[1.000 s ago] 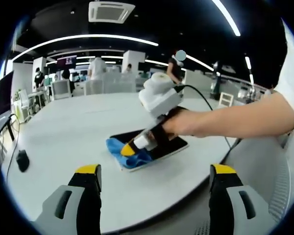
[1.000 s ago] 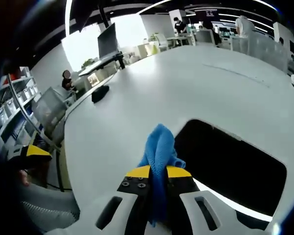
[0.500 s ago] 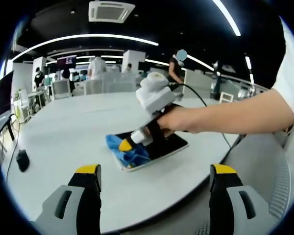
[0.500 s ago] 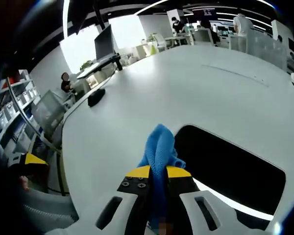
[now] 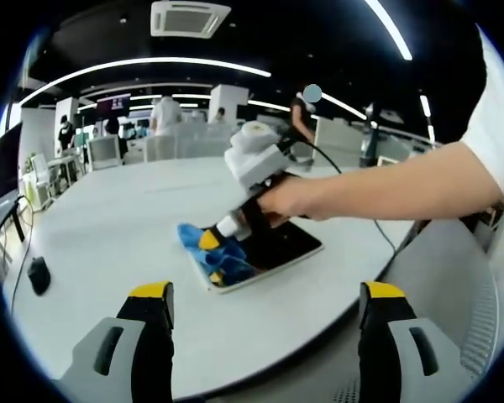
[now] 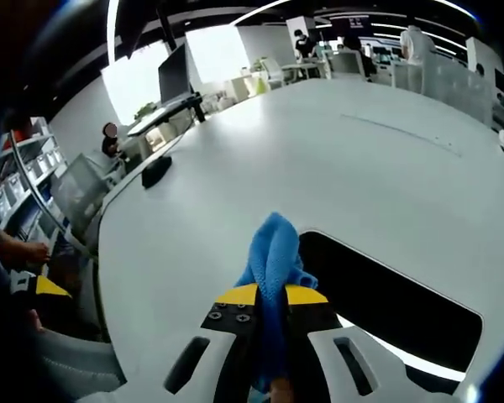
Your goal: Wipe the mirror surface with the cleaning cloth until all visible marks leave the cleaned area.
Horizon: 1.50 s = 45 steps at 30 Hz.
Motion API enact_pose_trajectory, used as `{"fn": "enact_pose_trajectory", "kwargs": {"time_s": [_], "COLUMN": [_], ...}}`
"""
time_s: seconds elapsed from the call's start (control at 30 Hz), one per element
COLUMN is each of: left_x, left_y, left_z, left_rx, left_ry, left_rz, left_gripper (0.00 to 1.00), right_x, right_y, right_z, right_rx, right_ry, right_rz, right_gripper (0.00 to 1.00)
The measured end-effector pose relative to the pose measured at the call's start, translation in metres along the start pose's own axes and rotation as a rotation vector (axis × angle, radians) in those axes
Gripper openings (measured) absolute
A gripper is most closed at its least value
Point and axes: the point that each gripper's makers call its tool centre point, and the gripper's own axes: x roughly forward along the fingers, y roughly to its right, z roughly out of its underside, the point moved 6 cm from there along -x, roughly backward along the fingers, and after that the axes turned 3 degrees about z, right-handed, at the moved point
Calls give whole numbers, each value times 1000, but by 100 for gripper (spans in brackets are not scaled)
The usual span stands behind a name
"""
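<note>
The right tongs (image 6: 271, 295) are gripping the blue cleaning cloth (image 6: 271, 260) between closed yellow-tipped jaws, so that a bunched fold is projecting ahead of the tips and serving as the wiping pad. In the left gripper view, the same tool (image 5: 208, 242) is angling down with the cloth (image 5: 212, 253) pressing on the near-left end of the mirror (image 5: 273, 246); the angle appears chosen so that fabric, not the jaw tips, is bearing on the glass.

The mirror is lying flat on the white tabletop (image 5: 109, 227), its dark surface (image 6: 386, 306) reflecting the ceiling. The cloth is sitting at the mirror's edge, partly over the pale frame. Whether marks remain on the glass cannot be judged from these views; the surface is reading uniformly dark.

The left tongs (image 5: 265, 323) are standing wide apart, holding nothing, hanging back well clear of the mirror near the tabletop's edge. This position seems intended to keep both mirror and cloth in sight while the other hand works. A small dark object (image 5: 39, 274) is resting far off to one side, apart from the work.

Assessment: wiping is in progress at one end.
</note>
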Motion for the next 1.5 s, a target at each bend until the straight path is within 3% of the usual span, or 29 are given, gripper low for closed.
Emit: {"fn": "enact_pose_trajectory", "kwargs": {"time_s": [1.0, 1.5], "left_x": [0, 1], "left_y": [0, 1], "left_z": [1, 2], "left_rx": [-7, -6], "left_ry": [-9, -29], "left_rz": [6, 11], "left_gripper": [91, 91], "right_x": [22, 23], "right_y": [27, 29], "right_z": [-26, -30], "right_rx": [13, 33], "right_ry": [31, 34], "right_rz": [36, 35], "right_gripper": [5, 5]}}
